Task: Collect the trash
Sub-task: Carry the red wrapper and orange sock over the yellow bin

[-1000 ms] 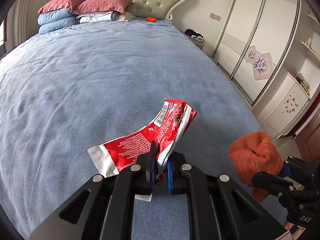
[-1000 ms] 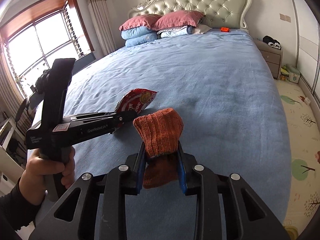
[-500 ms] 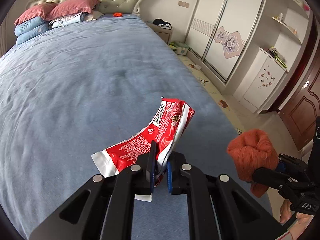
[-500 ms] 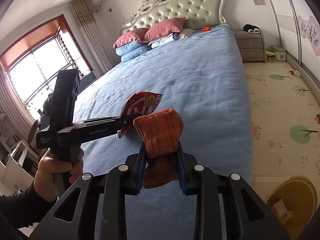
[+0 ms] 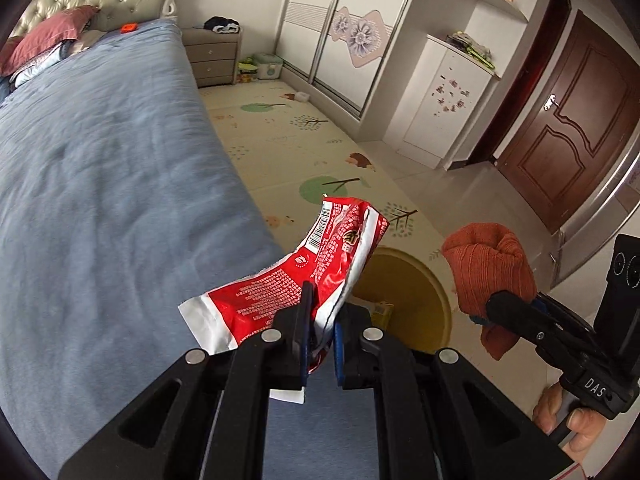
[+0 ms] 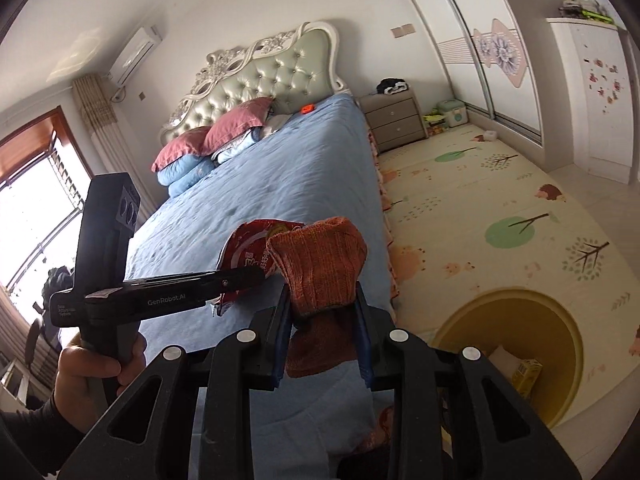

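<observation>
Pinching a crinkled red foil snack wrapper at lower centre, the left claw grips its middle; light and slippery, it looks best held mid-sheet. Right wrist view: the right claw squeezes a soft orange knitted sock at centre; a round yellow bin sits at lower right.

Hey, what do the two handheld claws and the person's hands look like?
Both claws, left and right, are matte black plastic with blue pads and silver round bolts. The left one reads "GenRobot.AI" along its side; the right one reads "DAS". The left hand is bare, with a dark sleeve.
</observation>
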`<state>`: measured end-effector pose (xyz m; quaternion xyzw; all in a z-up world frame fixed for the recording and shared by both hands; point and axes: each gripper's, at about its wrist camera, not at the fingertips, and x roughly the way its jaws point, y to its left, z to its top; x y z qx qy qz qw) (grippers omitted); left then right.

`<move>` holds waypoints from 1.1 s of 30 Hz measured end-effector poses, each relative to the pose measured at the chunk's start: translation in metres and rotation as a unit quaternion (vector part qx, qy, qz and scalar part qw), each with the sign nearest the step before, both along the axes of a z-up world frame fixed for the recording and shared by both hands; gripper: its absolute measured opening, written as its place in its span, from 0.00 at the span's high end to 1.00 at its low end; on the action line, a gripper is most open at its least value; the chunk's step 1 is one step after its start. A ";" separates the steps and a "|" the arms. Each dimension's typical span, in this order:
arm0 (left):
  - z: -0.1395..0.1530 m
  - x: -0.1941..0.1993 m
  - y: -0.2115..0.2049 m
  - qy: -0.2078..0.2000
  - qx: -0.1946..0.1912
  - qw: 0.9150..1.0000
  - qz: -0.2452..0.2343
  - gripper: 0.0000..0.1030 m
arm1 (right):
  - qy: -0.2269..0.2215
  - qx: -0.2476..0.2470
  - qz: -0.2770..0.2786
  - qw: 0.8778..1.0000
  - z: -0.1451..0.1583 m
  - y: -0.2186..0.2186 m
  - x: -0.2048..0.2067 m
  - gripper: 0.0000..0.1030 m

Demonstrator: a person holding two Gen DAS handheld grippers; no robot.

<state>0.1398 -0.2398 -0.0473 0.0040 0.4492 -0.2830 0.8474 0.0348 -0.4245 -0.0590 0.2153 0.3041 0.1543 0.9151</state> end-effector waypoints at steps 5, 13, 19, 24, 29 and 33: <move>-0.017 -0.005 -0.055 0.022 0.006 0.999 -0.044 0.91 | 0.023 0.002 -0.059 0.998 -0.023 -0.047 -0.017 0.73; -0.044 -0.001 -0.126 0.062 0.023 0.994 -0.092 0.91 | 0.055 0.020 -0.111 0.992 -0.056 -0.097 -0.037 0.73; -0.061 0.017 -0.161 0.089 0.040 0.990 -0.103 0.91 | 0.078 0.013 -0.137 0.987 -0.077 -0.117 -0.039 0.73; -0.083 0.032 -0.185 0.115 0.063 0.985 -0.117 0.91 | 0.099 0.007 -0.156 0.983 -0.094 -0.128 -0.036 0.73; -0.108 0.035 -0.195 0.129 0.090 0.979 -0.130 0.91 | 0.122 -0.001 -0.160 0.980 -0.111 -0.135 -0.029 0.72; -0.114 0.038 -0.200 0.132 0.099 0.977 -0.138 0.91 | 0.135 0.003 -0.162 0.978 -0.126 -0.140 -0.022 0.72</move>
